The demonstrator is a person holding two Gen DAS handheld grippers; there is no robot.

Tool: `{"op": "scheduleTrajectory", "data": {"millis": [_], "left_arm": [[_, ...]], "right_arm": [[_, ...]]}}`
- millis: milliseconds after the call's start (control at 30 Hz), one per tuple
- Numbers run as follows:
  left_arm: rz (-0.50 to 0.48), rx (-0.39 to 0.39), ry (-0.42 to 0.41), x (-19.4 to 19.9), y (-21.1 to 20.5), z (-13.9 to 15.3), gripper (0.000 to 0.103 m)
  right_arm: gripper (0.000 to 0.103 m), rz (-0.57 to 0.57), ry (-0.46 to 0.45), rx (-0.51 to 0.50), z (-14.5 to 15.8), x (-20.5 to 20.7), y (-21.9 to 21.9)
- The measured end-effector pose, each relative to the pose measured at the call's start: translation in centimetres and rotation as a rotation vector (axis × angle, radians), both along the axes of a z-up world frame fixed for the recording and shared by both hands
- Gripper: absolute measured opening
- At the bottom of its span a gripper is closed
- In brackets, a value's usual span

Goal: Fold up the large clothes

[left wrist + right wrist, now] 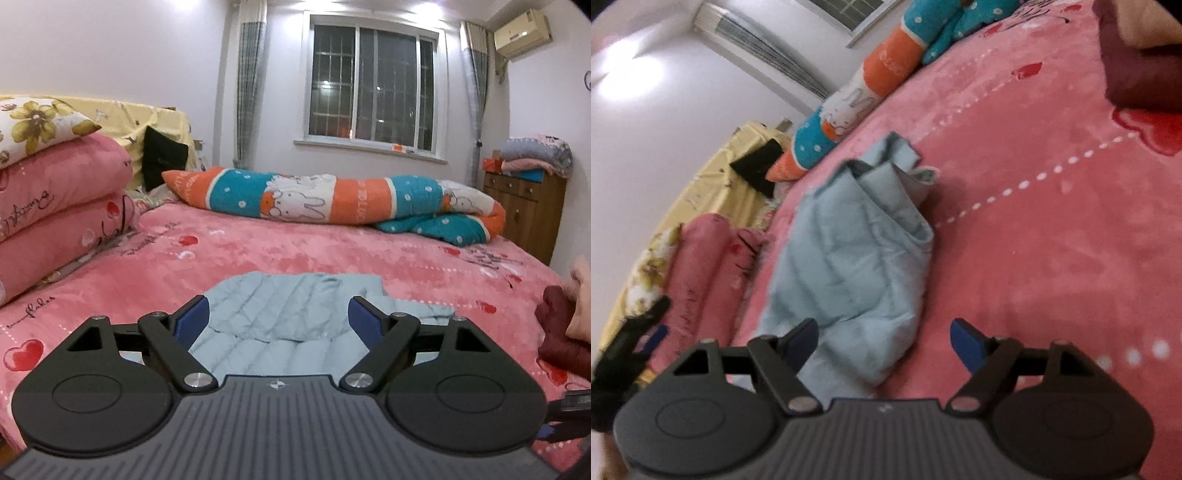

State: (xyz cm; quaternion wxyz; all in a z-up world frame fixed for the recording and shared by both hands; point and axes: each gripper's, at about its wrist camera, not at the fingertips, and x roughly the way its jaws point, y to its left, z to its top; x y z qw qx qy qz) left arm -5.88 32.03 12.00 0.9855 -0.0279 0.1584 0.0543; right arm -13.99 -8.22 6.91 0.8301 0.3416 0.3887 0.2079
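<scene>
A light blue quilted jacket lies folded into a bundle on the pink bedspread. My left gripper is open and empty, just above the jacket's near edge. In the right wrist view the same jacket lies as a long folded bundle. My right gripper is open and empty over the jacket's near end, with its left finger above the fabric. The left gripper shows blurred at the left edge of that view.
A rolled orange and teal rabbit quilt lies along the far side of the bed. Pink pillows are stacked at the left. Dark red and beige folded clothes sit at the right. A wooden dresser stands by the wall.
</scene>
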Motion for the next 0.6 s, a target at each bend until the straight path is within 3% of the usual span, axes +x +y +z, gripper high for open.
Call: {"op": "scheduleTrajectory", "data": {"millis": [267, 333, 533, 600], "left_arm": [[0.007, 0.011, 0.043, 1.0, 0.2, -1.1, 0.101], [0.015, 0.011, 0.056, 1.2, 0.0, -1.3, 0.101], [0.015, 0.027, 0.076, 1.3, -0.5, -1.3, 0.102], [0.015, 0.036, 0.075, 1.2, -0.7, -1.1, 0.102]], "right_arm": [[0.056, 0.0, 0.011, -0.016, -3.5, 2.4, 1.9], [0.04, 0.015, 0.015, 0.002, -3.5, 2.7, 2.2], [0.013, 0.032, 0.024, 0.038, -4.3, 4.1, 4.5], [0.009, 0.014, 0.04, 0.065, -4.5, 4.2, 4.4]]}}
